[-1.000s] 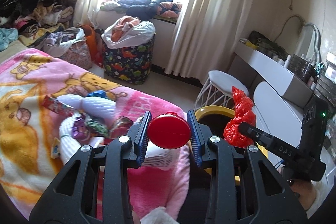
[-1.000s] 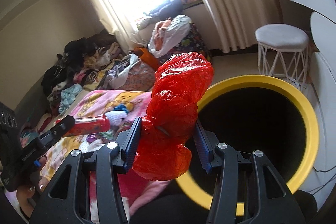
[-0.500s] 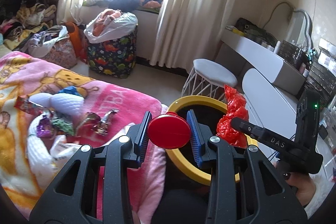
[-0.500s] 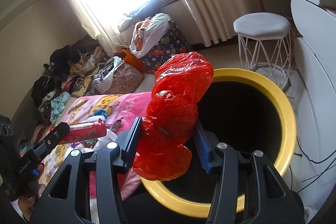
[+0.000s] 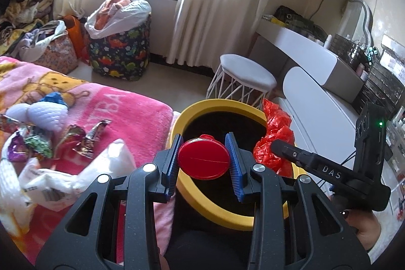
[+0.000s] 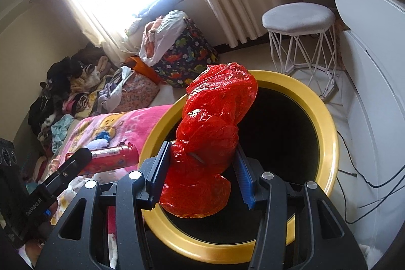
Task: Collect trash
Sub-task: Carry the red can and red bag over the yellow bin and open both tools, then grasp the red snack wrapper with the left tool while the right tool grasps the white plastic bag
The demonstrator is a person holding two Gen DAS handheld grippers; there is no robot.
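My left gripper [image 5: 203, 160] is shut on a red snack tube [image 5: 203, 160], seen end-on by its round cap; the right wrist view shows the tube [image 6: 111, 158] from the side. It hangs over the near left rim of a yellow-rimmed trash bin [image 5: 215, 213] with a black inside. My right gripper [image 6: 202, 163] is shut on a crumpled red plastic bag [image 6: 215, 123], held above the bin [image 6: 326, 143]; the bag [image 5: 274, 138] shows at the bin's right rim in the left wrist view. Several candy wrappers [image 5: 76, 141] lie on the pink blanket [image 5: 131, 115].
A white wire-legged stool [image 5: 245, 77] stands behind the bin. White rounded furniture [image 5: 316, 103] runs along the right. A dinosaur-print laundry bag [image 5: 121, 52], clothes piles and curtains fill the back. A knitted white toy [image 5: 45, 113] and white cloth [image 5: 76, 173] lie on the blanket.
Both grippers moved right and down toward the bin while keeping their loads. The red tube went from over the blanket to over the bin's opening; the bin now fills more of both views.
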